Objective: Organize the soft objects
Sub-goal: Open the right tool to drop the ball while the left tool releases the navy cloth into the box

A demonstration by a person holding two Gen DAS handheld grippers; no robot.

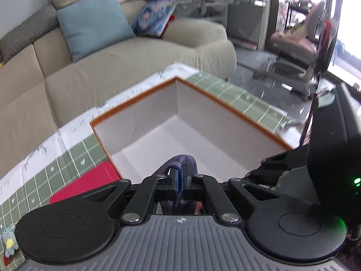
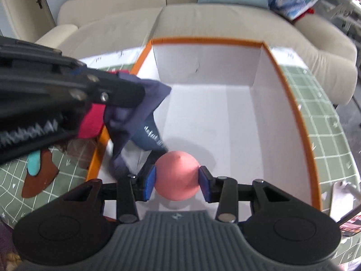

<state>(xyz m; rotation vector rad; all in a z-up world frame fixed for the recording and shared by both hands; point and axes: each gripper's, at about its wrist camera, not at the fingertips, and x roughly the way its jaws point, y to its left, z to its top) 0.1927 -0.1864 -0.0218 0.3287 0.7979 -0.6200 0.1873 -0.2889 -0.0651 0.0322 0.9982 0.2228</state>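
The left gripper [image 1: 179,176] was clenched on a dark blue cloth [image 2: 144,115], which hung over the near left corner of the orange-rimmed white box [image 2: 293,103]. The right gripper [image 2: 177,181] grasped a pink ball [image 2: 177,176] between its blue pads, above the box floor, just beside the cloth's lower folds.

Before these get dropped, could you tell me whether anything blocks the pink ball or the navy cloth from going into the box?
Nothing visible does: the box is bare inside below the pink ball and navy cloth.
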